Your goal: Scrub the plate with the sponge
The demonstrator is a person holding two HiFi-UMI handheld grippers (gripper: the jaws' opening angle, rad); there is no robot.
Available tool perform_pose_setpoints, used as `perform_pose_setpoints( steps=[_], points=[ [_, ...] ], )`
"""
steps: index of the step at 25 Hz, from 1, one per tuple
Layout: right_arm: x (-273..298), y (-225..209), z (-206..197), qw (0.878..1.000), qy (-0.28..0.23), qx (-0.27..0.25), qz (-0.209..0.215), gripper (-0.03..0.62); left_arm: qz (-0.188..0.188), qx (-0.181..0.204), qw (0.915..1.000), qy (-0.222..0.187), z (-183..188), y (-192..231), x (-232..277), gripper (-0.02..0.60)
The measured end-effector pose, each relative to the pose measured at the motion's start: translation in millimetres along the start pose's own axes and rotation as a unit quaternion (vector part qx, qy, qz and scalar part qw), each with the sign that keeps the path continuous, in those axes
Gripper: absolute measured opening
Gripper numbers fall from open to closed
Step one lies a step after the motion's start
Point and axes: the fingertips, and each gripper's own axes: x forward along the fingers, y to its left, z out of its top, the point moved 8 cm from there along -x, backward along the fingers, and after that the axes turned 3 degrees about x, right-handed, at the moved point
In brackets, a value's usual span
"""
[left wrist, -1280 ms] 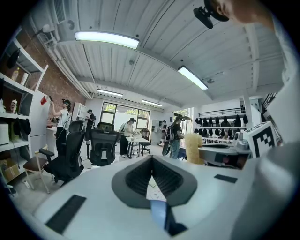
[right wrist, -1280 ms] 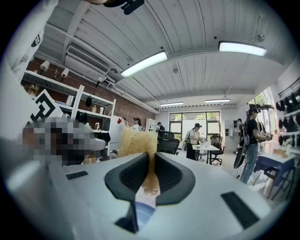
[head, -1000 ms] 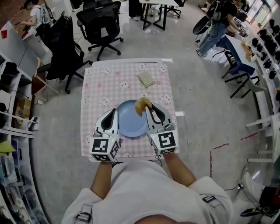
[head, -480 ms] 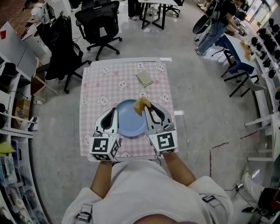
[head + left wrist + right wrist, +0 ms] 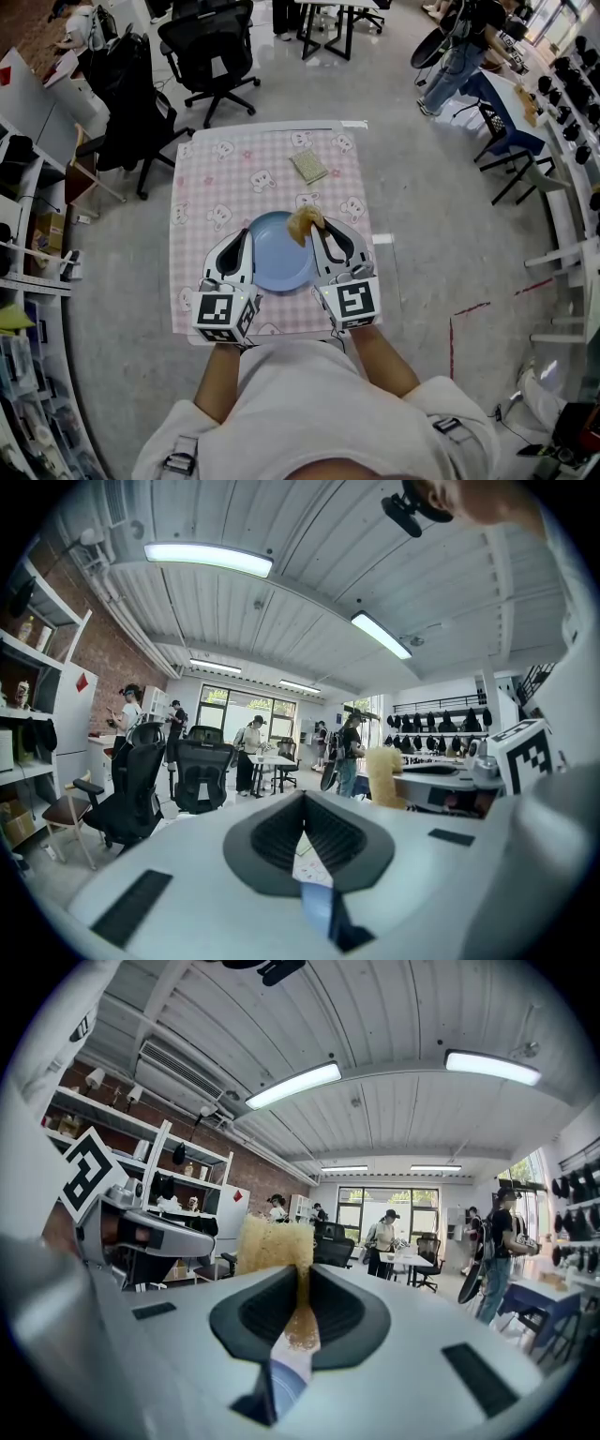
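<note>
Left tongs (image 5: 242, 240): clenched, the tips meeting with nothing between them. They lie along the left rim of the plate. Whether they touch the rim cannot be told.
Right tongs (image 5: 318, 231): clamped on the sponge, pinching its lower part between the dark pads. They stand over the plate's upper right rim.
Sponge (image 5: 305, 223): yellow and coarse-pored, squeezed thin where it is gripped. The free end bulges out beyond the tips. It sits at the plate's far right edge; contact with the plate is unclear.
Plate (image 5: 277, 257): round, pale blue and plain, lying flat on the desk between the two tongs. It shows no visible marks.
Desk (image 5: 201, 188): covered by a pink checked cloth printed with small white bears.
Other item: a flat greenish scouring pad (image 5: 310, 168) lies on the cloth beyond the plate, well apart from it.
Obscured: the plate's right rim runs under the right tongs. Both hands are hidden behind the marker cubes (image 5: 224, 317). The desk's near edge is covered by the cubes and the person's body. In each gripper view, only a blue sliver of plate shows through the slit.
</note>
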Motion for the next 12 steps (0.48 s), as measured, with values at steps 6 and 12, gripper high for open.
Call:
perform_pose_setpoints(
  steps=[6,12],
  points=[
    [-0.2,-0.9,-2.5,1.0,0.002,0.002,-0.002,0.043,-0.002,0.001,1.0,0.0,-0.7,-1.3,1.1,0.012],
    [0.5,-2.7,-3.3,1.0,0.003,-0.001,-0.003,0.043,-0.001,0.0,1.0,0.001,-2.5,-0.8,3.2,0.012]
  ],
)
